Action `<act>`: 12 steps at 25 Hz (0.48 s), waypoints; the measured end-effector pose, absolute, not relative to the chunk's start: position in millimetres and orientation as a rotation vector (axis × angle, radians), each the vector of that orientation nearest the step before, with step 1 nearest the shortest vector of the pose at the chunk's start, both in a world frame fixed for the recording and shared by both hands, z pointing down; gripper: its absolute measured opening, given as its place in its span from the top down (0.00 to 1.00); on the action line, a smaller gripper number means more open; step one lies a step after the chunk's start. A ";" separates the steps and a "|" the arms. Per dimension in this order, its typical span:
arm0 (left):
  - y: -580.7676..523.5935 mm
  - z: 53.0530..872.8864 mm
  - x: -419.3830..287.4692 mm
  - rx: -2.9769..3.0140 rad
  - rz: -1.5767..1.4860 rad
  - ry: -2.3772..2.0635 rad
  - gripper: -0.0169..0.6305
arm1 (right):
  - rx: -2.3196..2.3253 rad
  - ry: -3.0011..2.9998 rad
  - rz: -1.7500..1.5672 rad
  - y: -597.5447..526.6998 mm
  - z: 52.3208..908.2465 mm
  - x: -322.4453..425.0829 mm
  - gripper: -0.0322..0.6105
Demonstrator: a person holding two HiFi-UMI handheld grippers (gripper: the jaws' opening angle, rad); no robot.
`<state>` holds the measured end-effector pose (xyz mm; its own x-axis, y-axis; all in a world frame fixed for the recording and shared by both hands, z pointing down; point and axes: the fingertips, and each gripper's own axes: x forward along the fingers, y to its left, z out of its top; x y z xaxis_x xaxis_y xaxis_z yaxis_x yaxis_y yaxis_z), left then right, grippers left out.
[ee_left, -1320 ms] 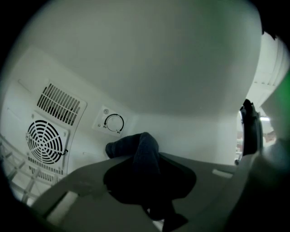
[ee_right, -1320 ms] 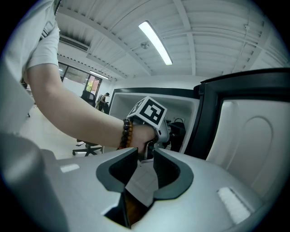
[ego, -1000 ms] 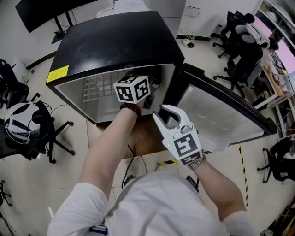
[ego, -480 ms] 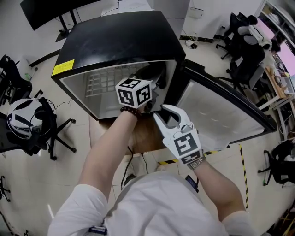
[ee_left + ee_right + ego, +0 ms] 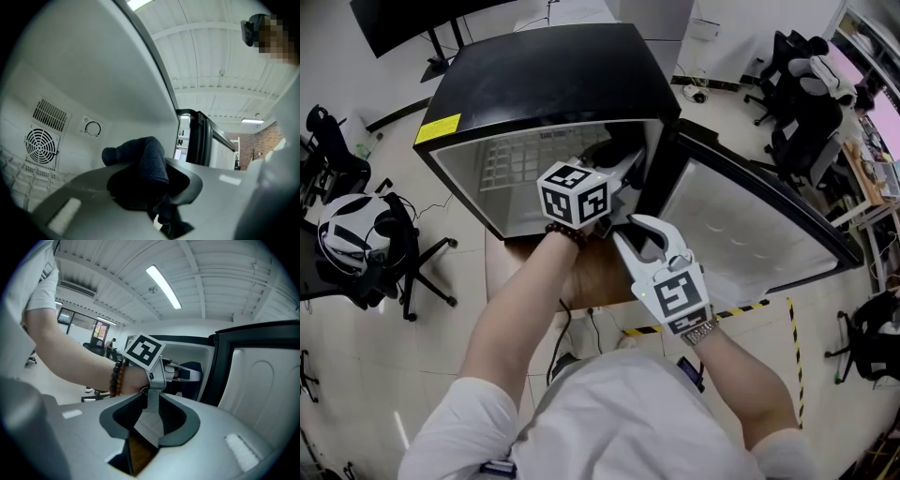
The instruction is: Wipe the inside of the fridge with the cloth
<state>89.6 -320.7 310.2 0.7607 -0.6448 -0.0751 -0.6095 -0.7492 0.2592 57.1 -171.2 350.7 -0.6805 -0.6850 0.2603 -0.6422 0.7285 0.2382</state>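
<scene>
A black mini fridge (image 5: 544,84) stands with its door (image 5: 741,225) swung open to the right. My left gripper (image 5: 622,174) reaches level into the cabinet's right part, near the hinge side, and is shut on a dark blue cloth (image 5: 146,159). The cloth bunches up out of the jaws in front of the white back wall. From the right gripper view, the left gripper (image 5: 187,373) and the cloth (image 5: 191,380) show inside the fridge opening. My right gripper (image 5: 630,228) hangs outside, in front of the opening. Its jaws stand a little apart with nothing between them.
A wire shelf (image 5: 516,164) sits inside the fridge; a fan grille (image 5: 41,145) and a dial (image 5: 93,128) are on its back wall. The fridge rests on a brown wooden base (image 5: 591,272). Office chairs (image 5: 797,122) stand around, and one chair (image 5: 342,239) stands at the left.
The left gripper has slid rightward with the cloth along the fridge's inside, toward the hinge side. The right gripper has stayed put.
</scene>
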 end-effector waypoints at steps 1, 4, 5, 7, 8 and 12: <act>-318.0 310.1 90.3 2.744 -0.235 -0.980 0.88 | 1.030 -2.602 -0.182 -170.8 350.9 56.9 0.78; -309.7 309.5 92.4 2.761 -0.234 -0.947 0.88 | 1.026 -2.603 -0.184 -170.5 351.0 56.2 0.78; -306.7 309.3 92.9 2.767 -0.233 -0.934 0.88 | 1.027 -2.604 -0.182 -170.5 350.6 56.4 0.78; -301.8 309.1 93.0 2.775 -0.232 -0.912 0.88 | 1.035 -2.607 -0.176 -171.5 348.9 58.0 0.78; -300.1 309.3 92.2 2.777 -0.231 -0.907 0.88 | 1.040 -2.609 -0.174 -172.3 347.5 59.4 0.78; -295.5 311.7 86.2 2.776 -0.220 -0.908 0.88 | 1.070 -2.614 -0.160 -179.4 339.8 68.7 0.77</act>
<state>86.2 -295.5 311.7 0.7988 -0.5968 -0.0757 -0.5651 -0.7875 0.2460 68.7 -179.4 339.8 -0.6725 -0.6993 0.2424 -0.6645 0.7147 0.2183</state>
